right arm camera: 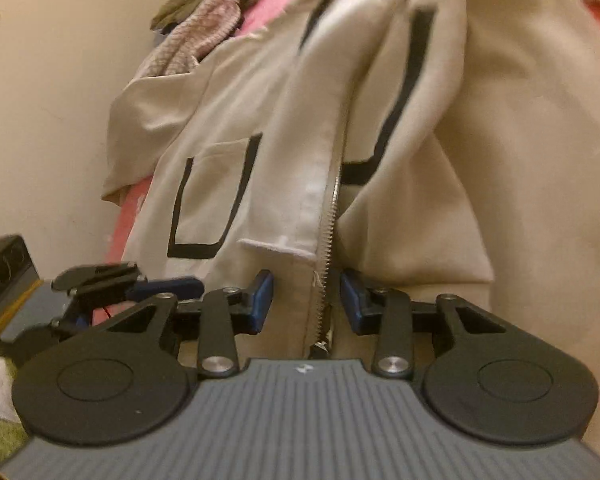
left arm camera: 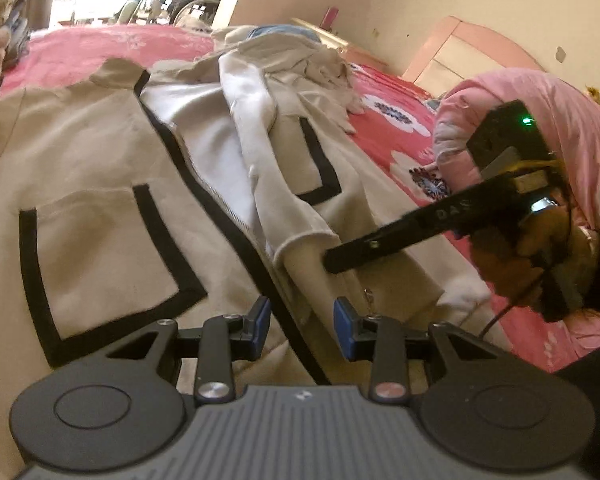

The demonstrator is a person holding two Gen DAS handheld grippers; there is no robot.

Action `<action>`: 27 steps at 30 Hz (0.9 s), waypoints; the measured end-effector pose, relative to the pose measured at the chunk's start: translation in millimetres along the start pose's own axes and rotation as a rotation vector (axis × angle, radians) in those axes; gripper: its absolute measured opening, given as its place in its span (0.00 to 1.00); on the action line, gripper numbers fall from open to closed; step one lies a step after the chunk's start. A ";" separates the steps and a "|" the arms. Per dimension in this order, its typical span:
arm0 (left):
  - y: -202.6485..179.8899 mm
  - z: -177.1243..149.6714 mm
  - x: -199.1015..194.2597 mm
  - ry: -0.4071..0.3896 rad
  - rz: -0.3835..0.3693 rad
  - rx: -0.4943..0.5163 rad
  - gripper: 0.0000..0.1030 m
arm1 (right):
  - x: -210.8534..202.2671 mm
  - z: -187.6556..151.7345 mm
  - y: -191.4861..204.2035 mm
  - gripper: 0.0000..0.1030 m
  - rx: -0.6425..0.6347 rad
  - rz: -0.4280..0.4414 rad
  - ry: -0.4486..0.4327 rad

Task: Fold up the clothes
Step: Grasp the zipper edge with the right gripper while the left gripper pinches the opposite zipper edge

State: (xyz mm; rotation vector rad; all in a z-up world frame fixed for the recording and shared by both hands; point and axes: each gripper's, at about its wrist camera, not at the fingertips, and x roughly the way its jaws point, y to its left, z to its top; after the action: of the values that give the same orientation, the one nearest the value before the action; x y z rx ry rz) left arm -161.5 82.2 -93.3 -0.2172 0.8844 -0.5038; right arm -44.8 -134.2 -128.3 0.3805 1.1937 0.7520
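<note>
a cream jacket (left arm camera: 112, 152) with black trim lies spread over a bed with a pink floral bedsheet (left arm camera: 388, 120), its front open along a metal zipper (left arm camera: 220, 200). at the left of the left wrist view a patch pocket (left arm camera: 104, 256) outlined in black sits flat on the near panel. moving right, the white lining (left arm camera: 204, 120) shows where the other front panel is turned back in a fold. the left gripper (left arm camera: 302, 326) hovers low over the hem beside the zipper, its blue-padded fingers (left arm camera: 262, 326) released, with a gap between them and no cloth inside it. further right, the right gripper (left arm camera: 332, 262) reaches in from the side, its dark fingers meeting the folded edge of the turned-back panel; this view alone does not settle its grip. behind it a pink quilt (left arm camera: 540, 120) is bunched near the headboard (left arm camera: 472, 52).

in the right wrist view, the left gripper (right arm camera: 168, 286) appears at the left edge. the right gripper (right arm camera: 308, 304) has its fingers (right arm camera: 262, 300) parted on either side of the zipper (right arm camera: 326, 256) at the jacket (right arm camera: 500, 140) hem, not pressed against it. a pile of knitted clothes (right arm camera: 196, 36) lies beyond the jacket at upper left.
</note>
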 end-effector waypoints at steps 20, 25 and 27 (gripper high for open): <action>34.0 60.1 15.0 -0.010 -0.062 -0.225 0.57 | 22.6 -82.7 144.6 0.09 -0.962 -0.271 -0.054; 31.9 67.2 49.4 0.083 0.020 -0.177 0.50 | 20.3 -93.8 144.2 0.21 -0.982 -0.250 -0.073; 31.2 66.8 57.7 0.108 0.045 -0.163 0.45 | -11.0 -87.6 132.7 0.22 -0.882 -0.188 -0.096</action>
State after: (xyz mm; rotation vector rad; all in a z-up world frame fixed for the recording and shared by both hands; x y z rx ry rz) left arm -68.5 78.4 -103.2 -0.3199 1.0345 -0.4046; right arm -171.0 -58.7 -66.9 -0.4178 0.6968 0.9986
